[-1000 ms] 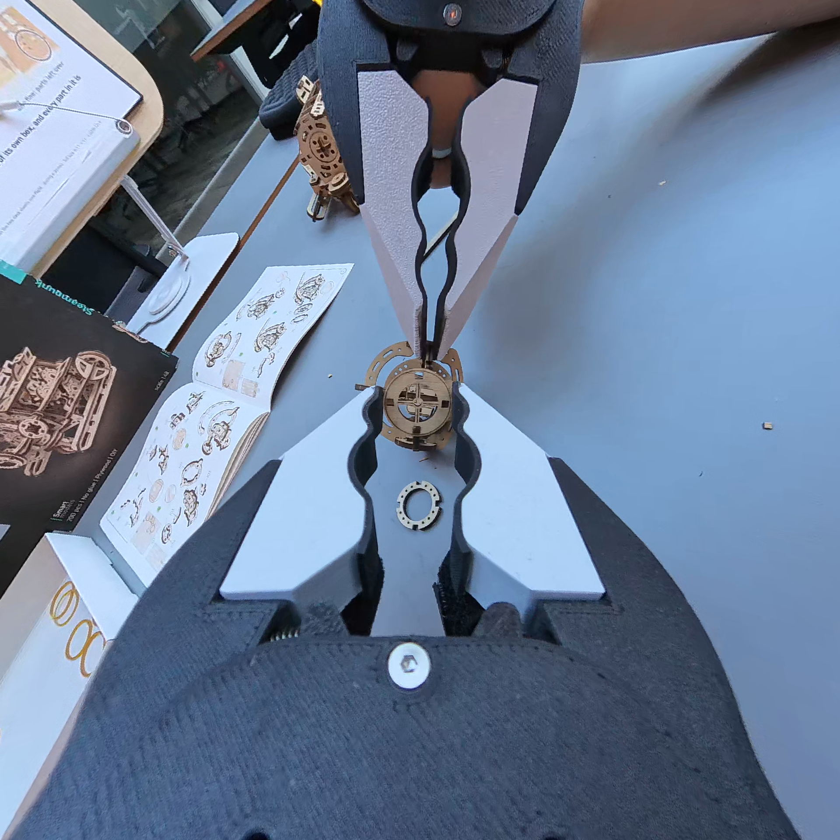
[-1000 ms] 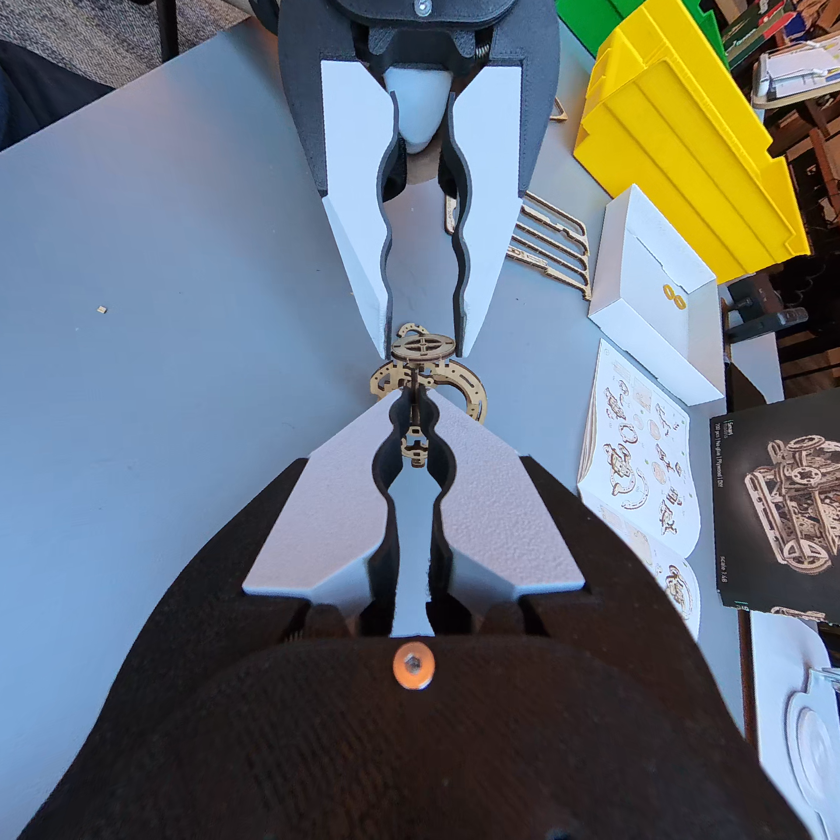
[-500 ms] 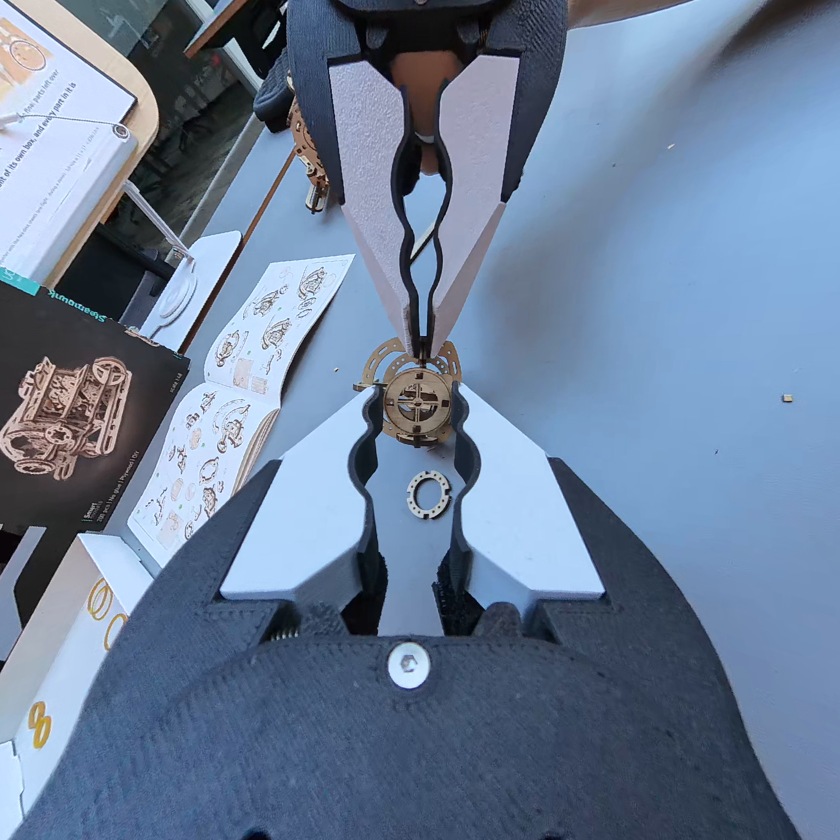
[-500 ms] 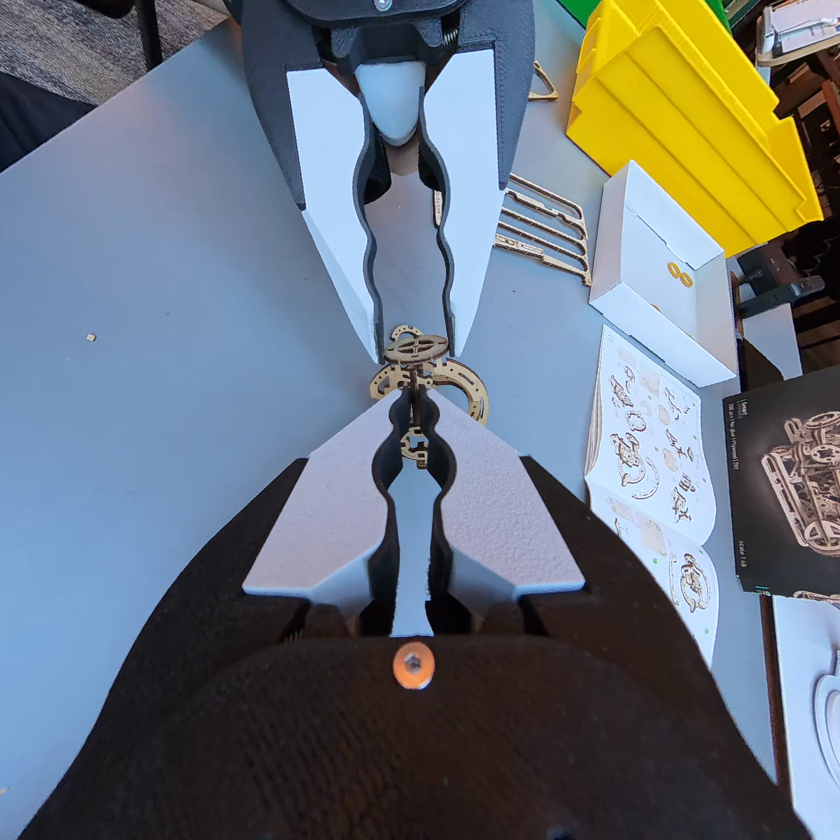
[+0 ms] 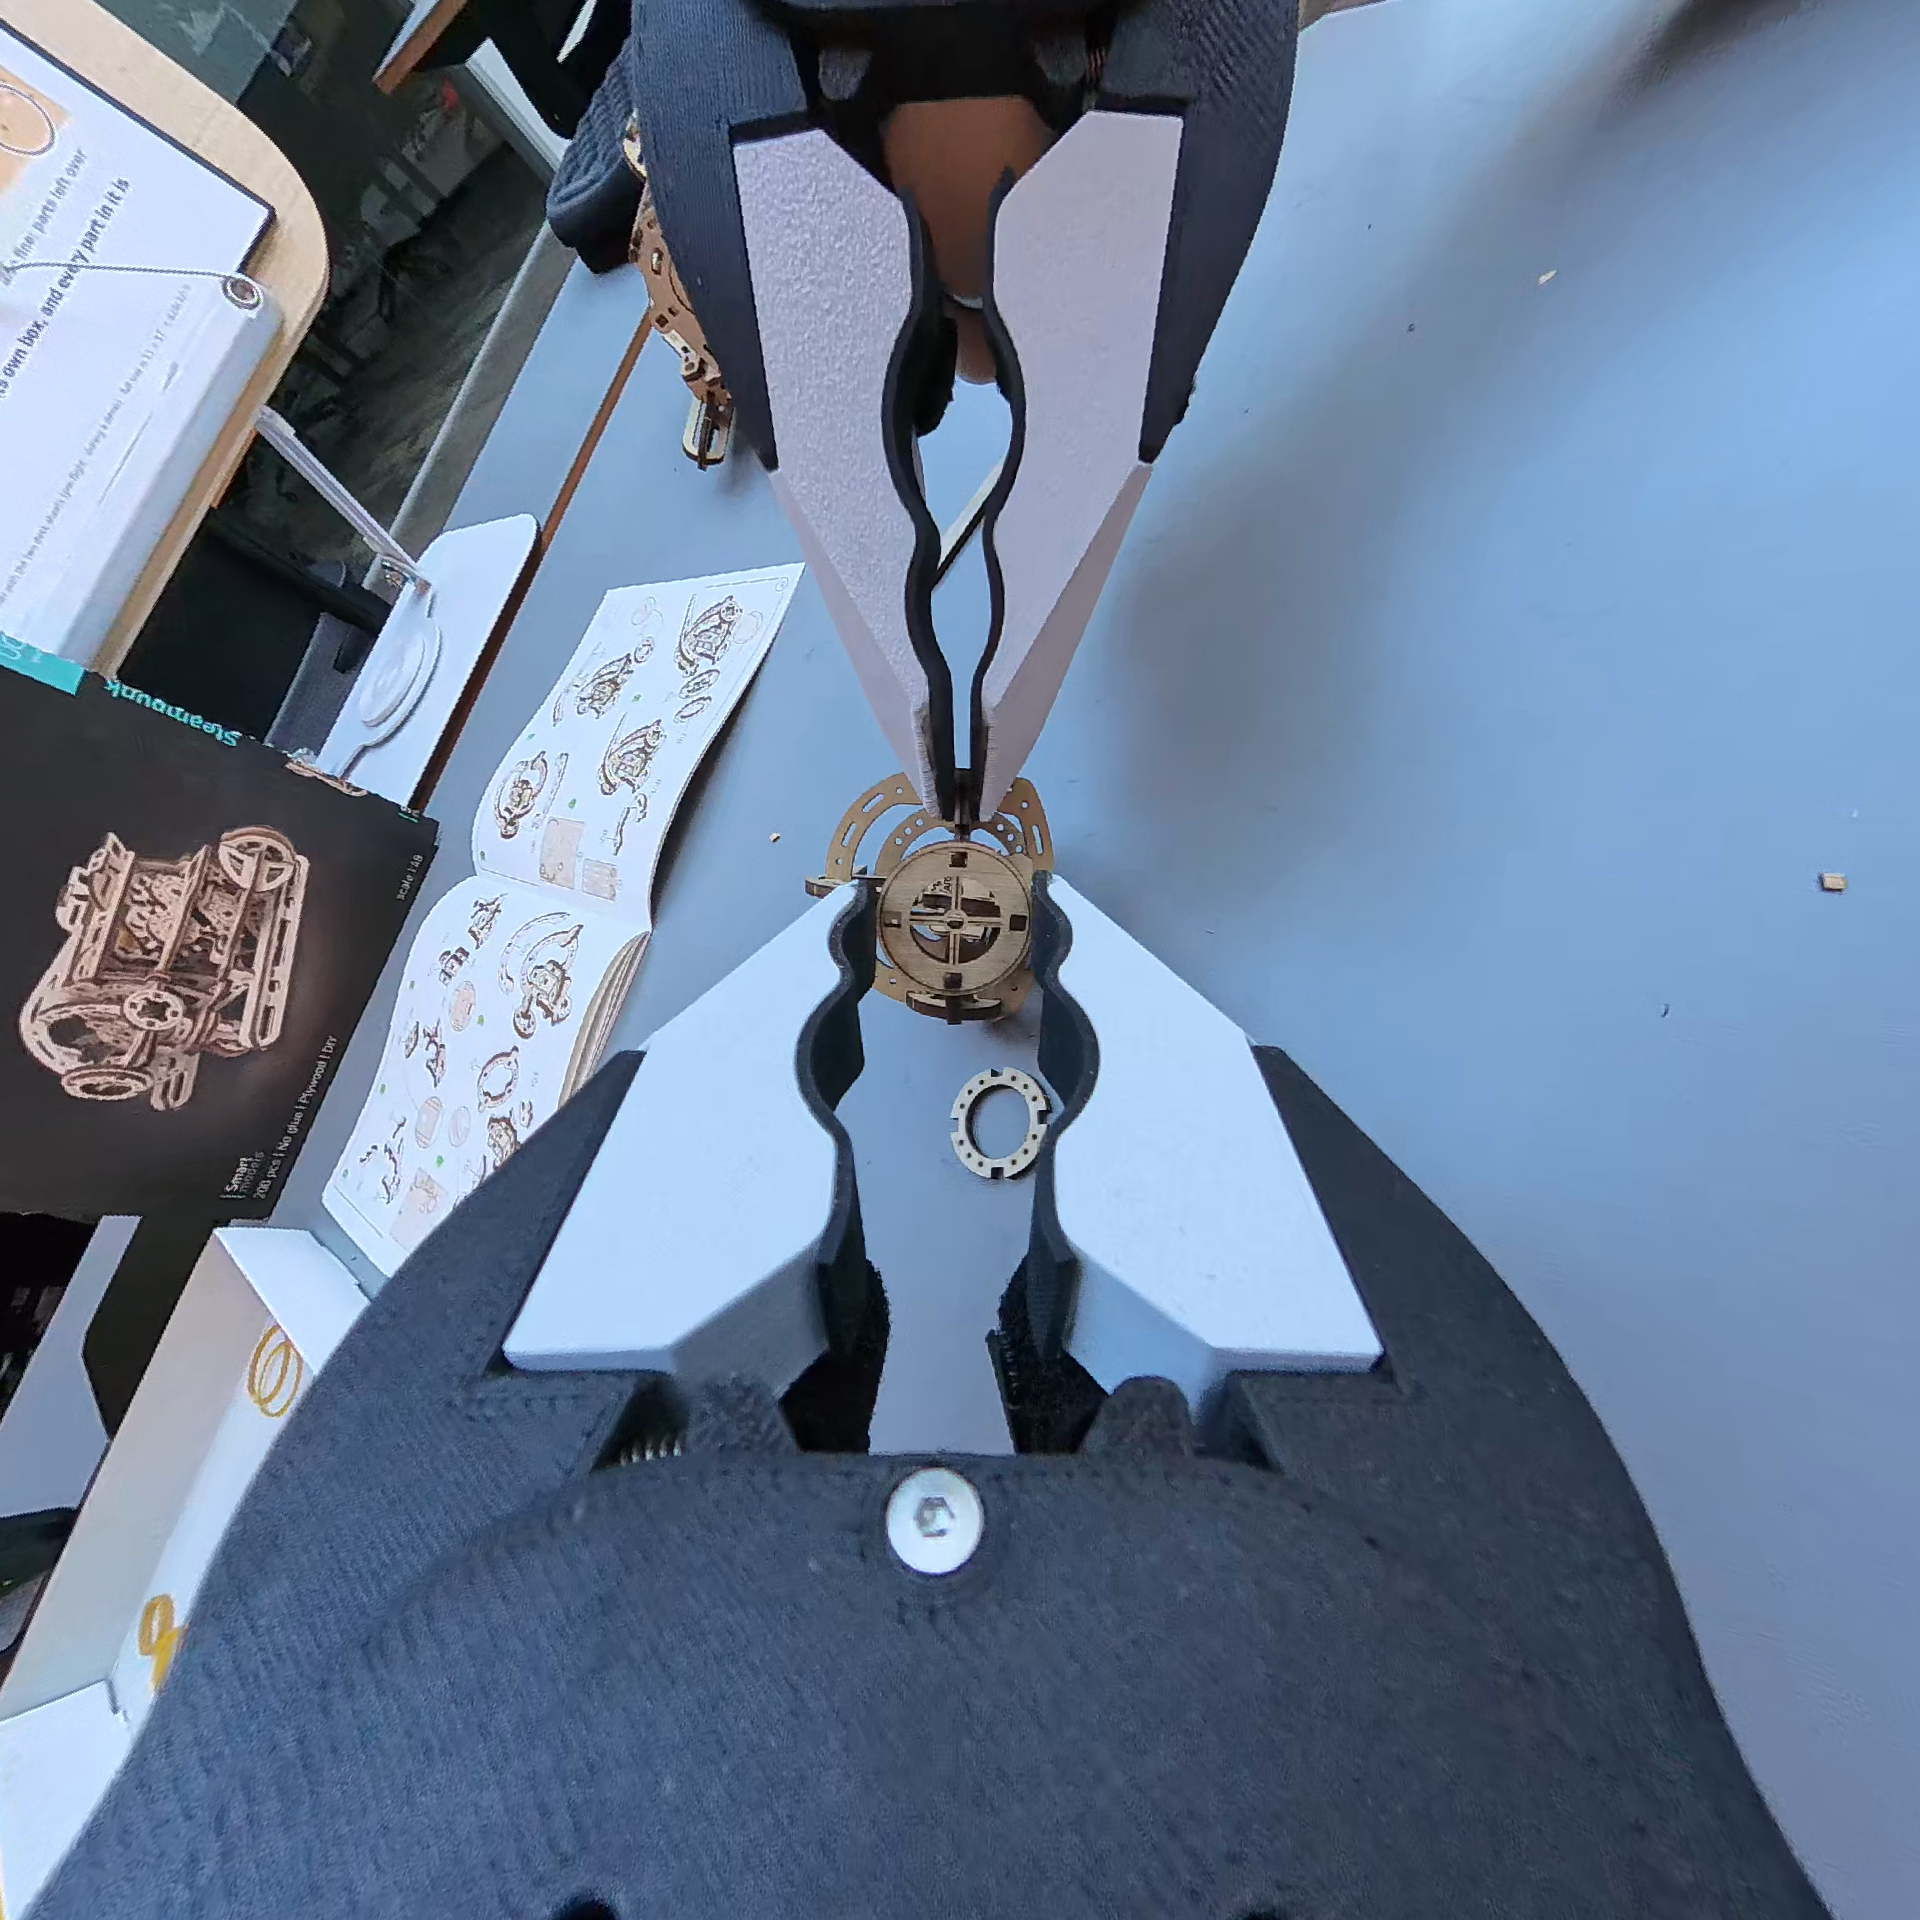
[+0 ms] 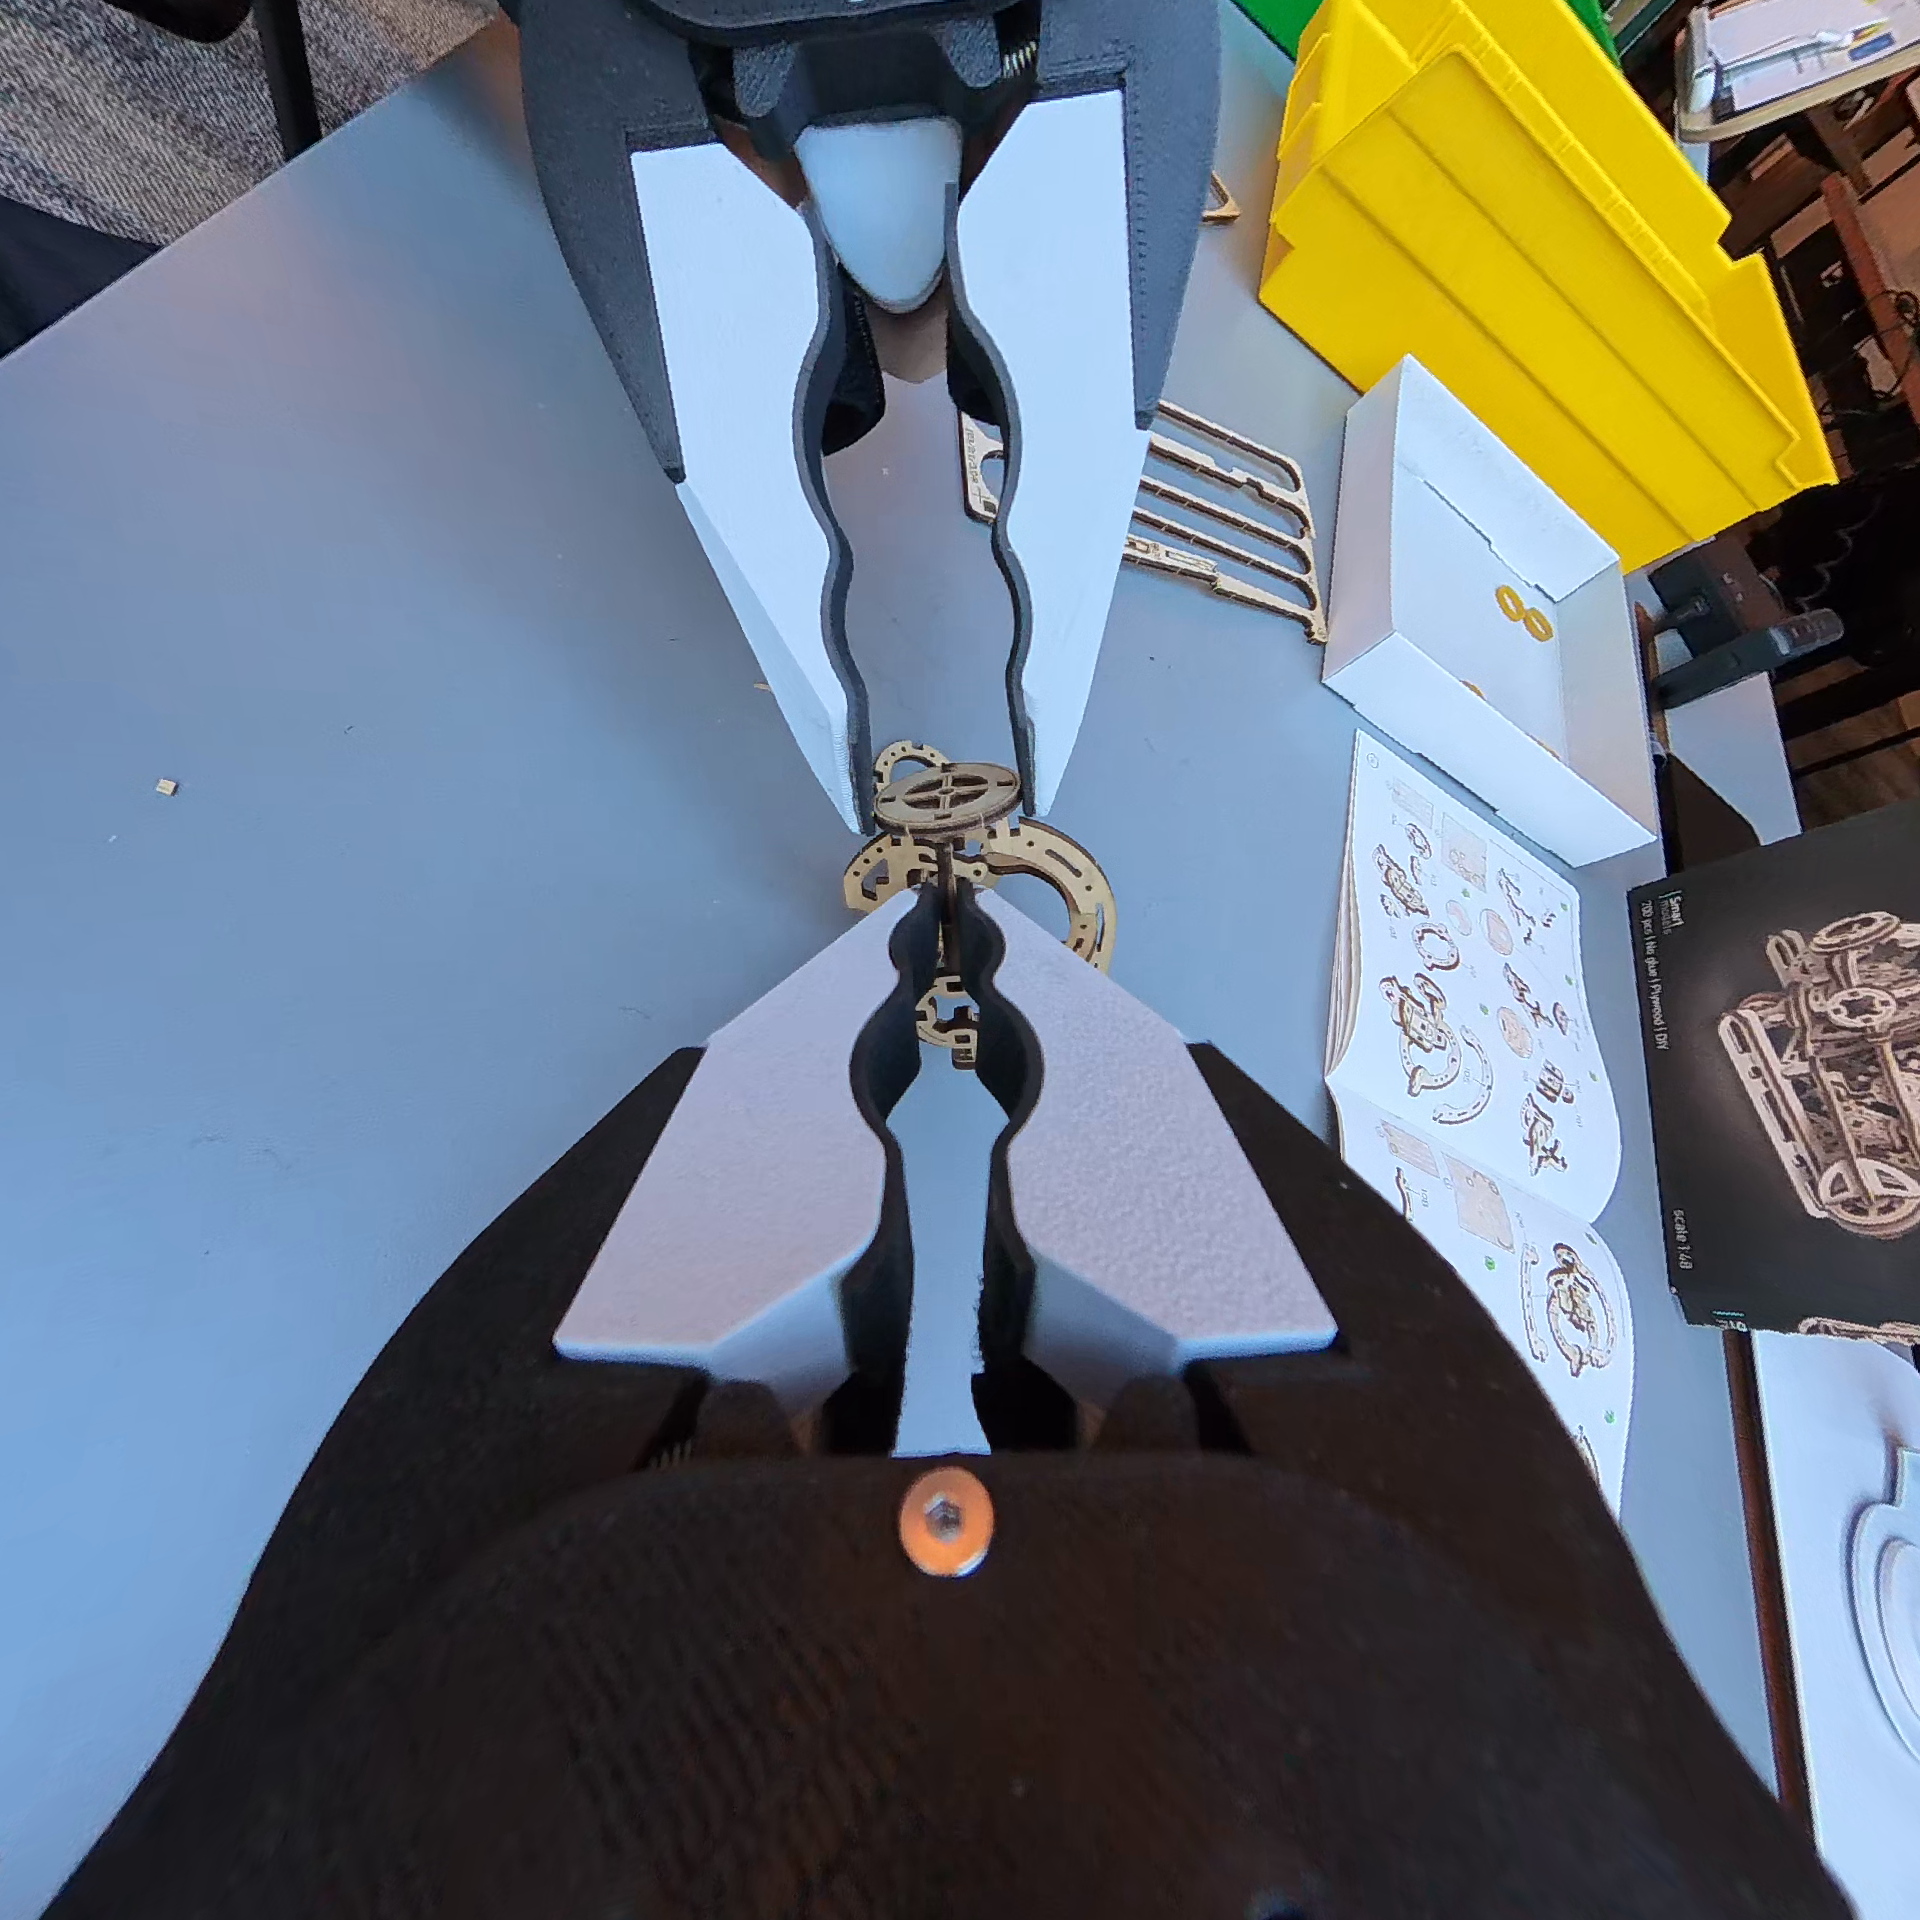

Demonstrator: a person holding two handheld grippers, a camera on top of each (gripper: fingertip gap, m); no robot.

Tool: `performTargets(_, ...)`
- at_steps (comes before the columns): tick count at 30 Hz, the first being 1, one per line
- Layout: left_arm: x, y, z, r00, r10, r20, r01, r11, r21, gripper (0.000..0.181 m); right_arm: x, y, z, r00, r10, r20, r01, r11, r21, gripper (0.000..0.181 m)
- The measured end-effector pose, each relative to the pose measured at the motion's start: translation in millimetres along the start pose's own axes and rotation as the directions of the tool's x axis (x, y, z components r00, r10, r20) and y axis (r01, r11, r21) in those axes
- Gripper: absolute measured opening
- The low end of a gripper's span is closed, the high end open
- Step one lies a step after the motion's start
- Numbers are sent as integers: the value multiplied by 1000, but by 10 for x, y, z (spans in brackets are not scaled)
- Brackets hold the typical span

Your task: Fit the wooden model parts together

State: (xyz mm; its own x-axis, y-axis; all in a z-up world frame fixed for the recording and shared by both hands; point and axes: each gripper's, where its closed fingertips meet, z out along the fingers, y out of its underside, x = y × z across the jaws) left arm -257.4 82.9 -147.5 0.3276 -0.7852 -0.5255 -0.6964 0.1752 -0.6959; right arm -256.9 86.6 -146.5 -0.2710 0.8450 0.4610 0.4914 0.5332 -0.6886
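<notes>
Left gripper (image 5: 951,920) and right gripper (image 6: 943,906) both clamp the wooden wheel assembly (image 5: 954,920)

My left side is crowded: booklet (image 5: 582,883), white box (image 5: 197,1455). Loose ring (image 5: 997,1124) lies between my left gripper (image 5: 951,914) fingers. Worktop (image 5: 1507,727) rightward open.

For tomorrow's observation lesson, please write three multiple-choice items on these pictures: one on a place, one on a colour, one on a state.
1. Where does the loose notched wooden ring lie?
A on the grey table, between the left gripper's fingers
B in the white cardboard box
C on the open booklet

2. What colour are the stacked plastic bins?
A red
B yellow
C blue

3. How is the right gripper?
A wide open
B shut on a thin wooden part
C out of view

Answers: 1 A, it rests on bare table there; 2 B, plainly yellow; 3 B, its tips pinch the upright wooden piece.
</notes>
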Motion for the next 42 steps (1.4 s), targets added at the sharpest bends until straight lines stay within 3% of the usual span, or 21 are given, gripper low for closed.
performTargets(21,-4,4,12,999,46,-8,-47,998,-53,28,2,15,4,999,-42,-32,41,999,-30,0)
performTargets(32,-2,-31,35,999,36,2,-36,999,-25,28,-8,30,2,998,-36,-45,36,999,-7,1)
performTargets(42,-9,-53,39,998,-65,-10,65,997,38,28,100,31,-126,982,29,-187,-24,999,26,17)
